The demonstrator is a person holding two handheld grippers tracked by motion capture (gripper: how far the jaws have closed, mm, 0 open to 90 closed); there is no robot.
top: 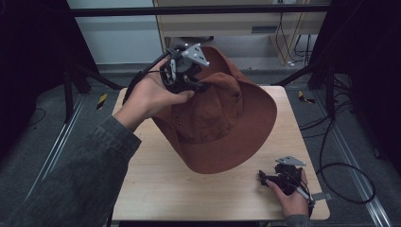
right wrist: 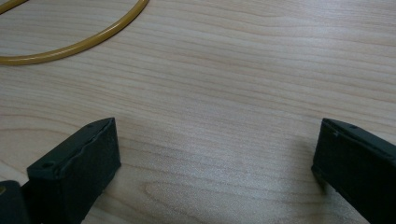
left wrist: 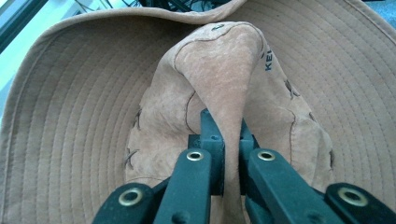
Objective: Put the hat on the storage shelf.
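We hold the hat [top: 222, 118] above the worktop [top: 156, 184], the left tool [left wrist: 223, 135] clenched on a crown fold. The right tool [right wrist: 215, 163] rests released. The thin pinch may slip, probably dropping the hat.

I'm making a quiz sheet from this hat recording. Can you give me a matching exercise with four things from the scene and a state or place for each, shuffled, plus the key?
Things
1. left gripper
2. right gripper
3. hat
4. yellow ring

States or places
A. lies flat on the wooden table
B. jaws wide apart over bare wood
C. held up, its brim hanging above the table
D. jaws pinched on a fold of the crown

Pairs: 1-D, 2-B, 3-C, 4-A
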